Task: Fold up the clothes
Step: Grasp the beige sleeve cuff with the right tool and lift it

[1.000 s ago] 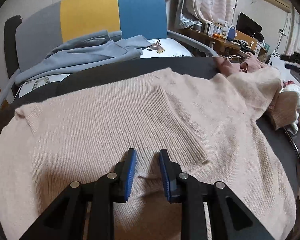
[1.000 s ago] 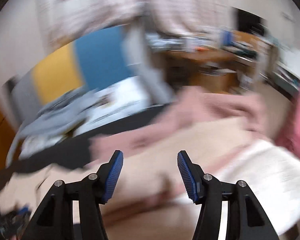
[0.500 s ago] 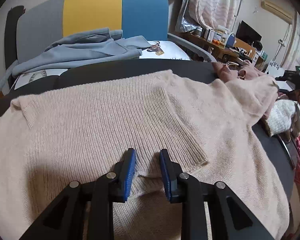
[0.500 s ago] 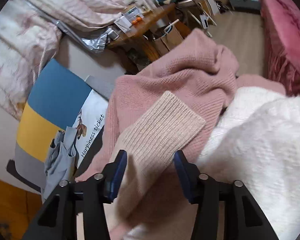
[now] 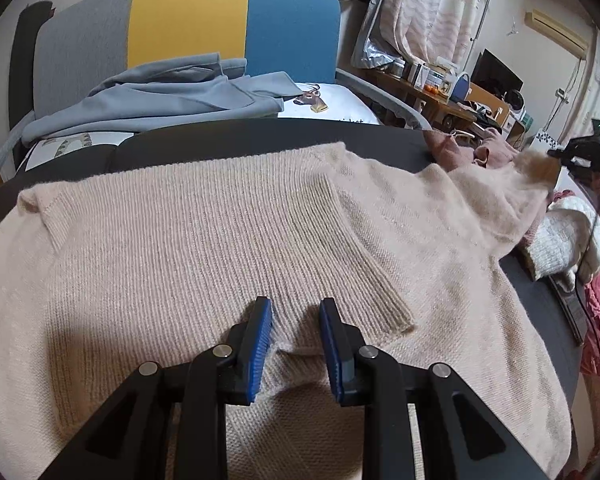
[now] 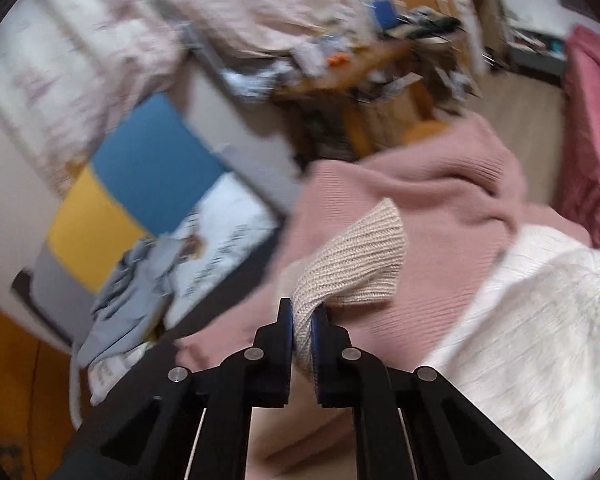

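A beige knit sweater [image 5: 204, 240] lies spread on a dark table [image 5: 260, 136], with one sleeve folded across its body. My left gripper [image 5: 295, 314] is open and rests on the folded sleeve near its cuff [image 5: 395, 312]. My right gripper [image 6: 301, 312] is shut on the ribbed cuff of the sweater's other sleeve [image 6: 355, 264] and holds it lifted. In the left wrist view that gripper [image 5: 587, 156] shows at the far right with the raised sleeve [image 5: 499, 196].
A pink sweater [image 6: 419, 200] and a white fluffy garment [image 6: 539, 320] lie piled at the table's right end. A grey garment [image 5: 172, 96] lies on a chair [image 5: 188, 20] with a grey, yellow and blue back behind the table. A cluttered wooden desk [image 5: 431, 96] stands far right.
My right gripper has closed on the beige sleeve cuff and lifted it off the pink sweater. My left gripper has stayed in place on the folded sleeve.
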